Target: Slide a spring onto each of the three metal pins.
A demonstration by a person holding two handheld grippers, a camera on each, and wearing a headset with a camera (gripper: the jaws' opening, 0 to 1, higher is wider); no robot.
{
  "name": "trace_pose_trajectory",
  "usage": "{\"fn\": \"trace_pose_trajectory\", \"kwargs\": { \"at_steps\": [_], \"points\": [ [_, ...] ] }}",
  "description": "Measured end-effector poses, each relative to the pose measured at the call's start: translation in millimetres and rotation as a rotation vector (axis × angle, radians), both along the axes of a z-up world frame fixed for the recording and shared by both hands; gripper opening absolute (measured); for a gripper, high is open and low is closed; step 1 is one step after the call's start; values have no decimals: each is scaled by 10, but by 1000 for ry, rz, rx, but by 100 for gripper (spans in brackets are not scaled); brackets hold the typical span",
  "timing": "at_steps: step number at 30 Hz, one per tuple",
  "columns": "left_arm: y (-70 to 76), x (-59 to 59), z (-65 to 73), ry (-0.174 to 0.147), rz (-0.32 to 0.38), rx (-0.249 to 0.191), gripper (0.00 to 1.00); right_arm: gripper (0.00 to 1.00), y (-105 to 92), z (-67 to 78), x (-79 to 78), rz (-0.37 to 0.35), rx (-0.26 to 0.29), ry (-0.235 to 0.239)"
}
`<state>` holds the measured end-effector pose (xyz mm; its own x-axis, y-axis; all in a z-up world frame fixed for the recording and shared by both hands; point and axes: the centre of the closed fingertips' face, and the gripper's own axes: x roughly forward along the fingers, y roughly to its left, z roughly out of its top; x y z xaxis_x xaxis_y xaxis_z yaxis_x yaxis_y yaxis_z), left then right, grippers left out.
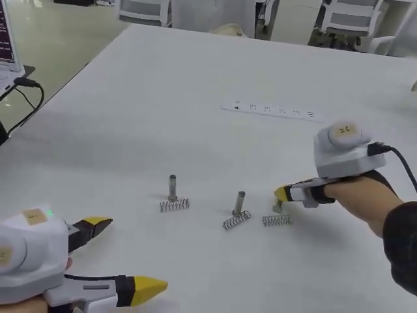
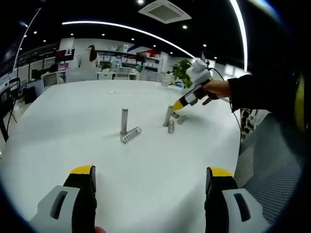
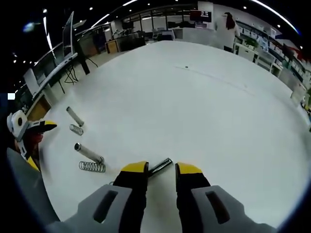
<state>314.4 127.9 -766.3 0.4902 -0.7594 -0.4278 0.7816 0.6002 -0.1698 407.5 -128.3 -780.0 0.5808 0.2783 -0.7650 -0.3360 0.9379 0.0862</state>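
white desk [image 1: 163,98], head view: three metal pins stand upright in a row toward the near edge. each has a spring lying flat on the desk just beside its base, none threaded on. pin a [image 1: 172,187] with spring a [image 1: 174,205], pin b [image 1: 240,203] with spring b [image 1: 236,220]. pin c [image 1: 279,207] is mostly hidden behind the tips of the right gripper [image 1: 281,193], with spring c [image 1: 277,221] just on the near-edge side of it. left gripper [image 1: 124,255] sits low at the near edge, well apart from the row, jaws wide apart with nothing between them. power strip [image 1: 270,109] lies toward the far edge.

left gripper view: own jaws spread wide, bare desk between them. pin a [image 2: 124,120] is upright ahead, spring a [image 2: 130,134] on its side at its foot. pin b [image 2: 168,116] is further along. the right gripper [image 2: 179,103] has its yellow tips at the far end of the row, held by a hand [image 2: 214,90].

right gripper view: own jaws a narrow gap apart with pin c [image 3: 160,167] in that gap, close against one jaw. cannot tell if they actually clamp it. pin b [image 3: 88,153] and spring b [image 3: 92,166] are next along, then pin a [image 3: 74,116] and spring a [image 3: 76,129], with the left gripper beyond them.
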Motion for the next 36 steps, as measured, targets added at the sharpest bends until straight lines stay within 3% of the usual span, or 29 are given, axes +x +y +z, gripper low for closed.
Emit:
{"fn": "trace_pose_trajectory", "kwargs": {
  "at_steps": [17, 26, 36],
  "points": [
    [-10, -24, -8, 7, -3, 8, 90, 18, 36, -75, 37, -7, -22, 31],
    [-10, -38, -17, 10, -4, 14, 90, 17, 16, -101, 82, 21, -52, 32],
    [-15, -37, -25, 13, -5, 13, 89, 13, 40, -112, 27, 68, -88, 34]
  ]
}}
